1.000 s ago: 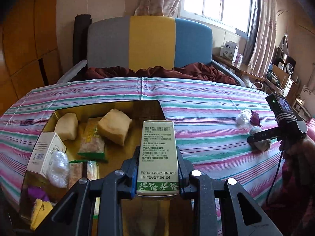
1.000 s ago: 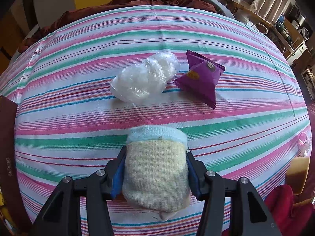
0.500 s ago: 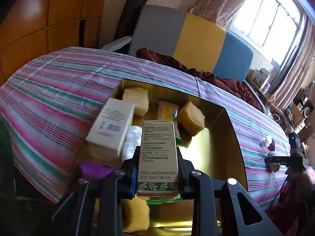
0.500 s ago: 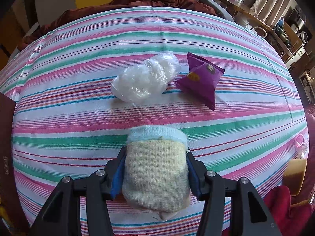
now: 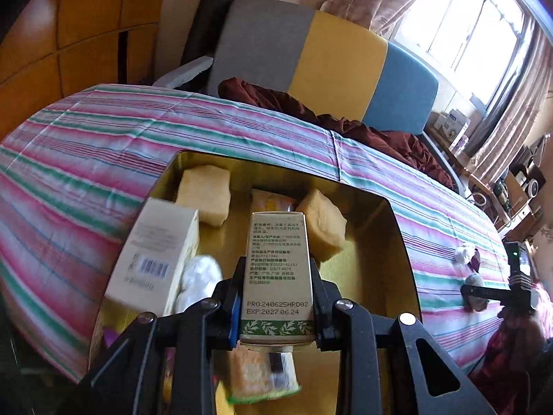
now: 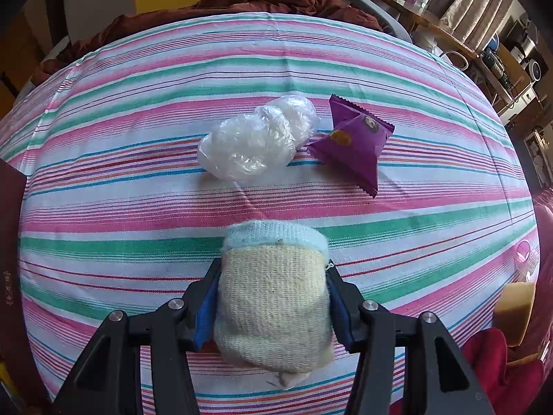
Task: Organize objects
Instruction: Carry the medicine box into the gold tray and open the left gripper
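Observation:
My left gripper (image 5: 276, 297) is shut on a slim green-and-cream carton (image 5: 276, 269) with printed text, held above a gold-lined box (image 5: 380, 259). Inside the box lie two yellow sponges (image 5: 205, 193) (image 5: 323, 228), a white carton (image 5: 155, 259), a white plastic wad (image 5: 200, 280) and snack packets (image 5: 271, 204). In the right wrist view my right gripper (image 6: 273, 301) is shut on a rolled cream sock with a pale blue cuff (image 6: 273, 297), just above the striped cloth. Beyond it lie a clear plastic bag (image 6: 257, 141) and a purple snack packet (image 6: 356, 145).
A striped cloth (image 6: 138, 207) covers the table. A grey, yellow and blue sofa (image 5: 331, 69) with a maroon blanket (image 5: 293, 103) stands behind it. A yellow sponge (image 6: 515, 307) and red fabric (image 6: 490, 363) sit at the right edge. The box's dark wall (image 6: 8, 242) shows at the left.
My left gripper has carried the carton leftward over the box and rolled, so the view now tilts and the white carton sits closer. The right gripper and sock have stayed still.

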Available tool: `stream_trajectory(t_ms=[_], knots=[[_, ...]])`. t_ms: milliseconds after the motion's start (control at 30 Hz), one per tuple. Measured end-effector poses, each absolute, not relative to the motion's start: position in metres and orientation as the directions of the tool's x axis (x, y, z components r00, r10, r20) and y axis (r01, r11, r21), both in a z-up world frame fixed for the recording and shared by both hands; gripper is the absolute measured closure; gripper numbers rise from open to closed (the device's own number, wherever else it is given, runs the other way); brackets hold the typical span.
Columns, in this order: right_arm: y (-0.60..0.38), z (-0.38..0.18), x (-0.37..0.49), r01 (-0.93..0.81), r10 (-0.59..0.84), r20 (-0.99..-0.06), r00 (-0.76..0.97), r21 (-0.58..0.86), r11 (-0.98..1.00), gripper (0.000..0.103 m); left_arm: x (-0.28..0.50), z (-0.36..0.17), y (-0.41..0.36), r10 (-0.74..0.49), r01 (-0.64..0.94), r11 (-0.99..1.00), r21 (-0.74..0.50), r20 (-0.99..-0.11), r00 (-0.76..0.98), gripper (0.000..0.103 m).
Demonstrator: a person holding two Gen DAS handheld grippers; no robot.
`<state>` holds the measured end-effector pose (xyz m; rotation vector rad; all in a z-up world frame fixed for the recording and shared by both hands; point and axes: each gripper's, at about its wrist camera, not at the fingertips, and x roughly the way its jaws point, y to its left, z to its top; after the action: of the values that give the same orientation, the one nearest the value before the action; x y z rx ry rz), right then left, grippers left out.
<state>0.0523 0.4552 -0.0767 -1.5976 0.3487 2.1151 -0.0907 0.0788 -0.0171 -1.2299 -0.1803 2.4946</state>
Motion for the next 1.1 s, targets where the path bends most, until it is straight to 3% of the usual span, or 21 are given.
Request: stream_trajectory(t_ms=[500,567,633,1100], knots=[[0.455,-0.074,0.066,-0.504,0.211,-0.953,-0.217,-0.075,-0.86,0.047,-0.149,-0.052,0.108,0.259,-0.241,-0.958,-0.153,-0.823,-0.506,0.073],[0.455,-0.075,0.066,-0.503,0.211,-0.953,-0.217,-0.076,-0.861,0.047,-0.15,-0.056,0.108,0.242,-0.234,-0.962,-0.139,-0.831,-0.501,0.071],[0.453,-0.079,0.059,-0.503,0.212,-0.953,-0.216,-0.078,-0.861,0.047,-0.15,-0.059,0.107,0.241,-0.227,-0.963,-0.144,-0.837,-0.491,0.059],[0.449,-0.077,0.06,-0.5,0.225,-0.949,-0.221,-0.088,-0.861,0.05,-0.086,-0.013,0.095,0.231,-0.242,-0.966,-0.091,-0.726,-0.648,0.047]])
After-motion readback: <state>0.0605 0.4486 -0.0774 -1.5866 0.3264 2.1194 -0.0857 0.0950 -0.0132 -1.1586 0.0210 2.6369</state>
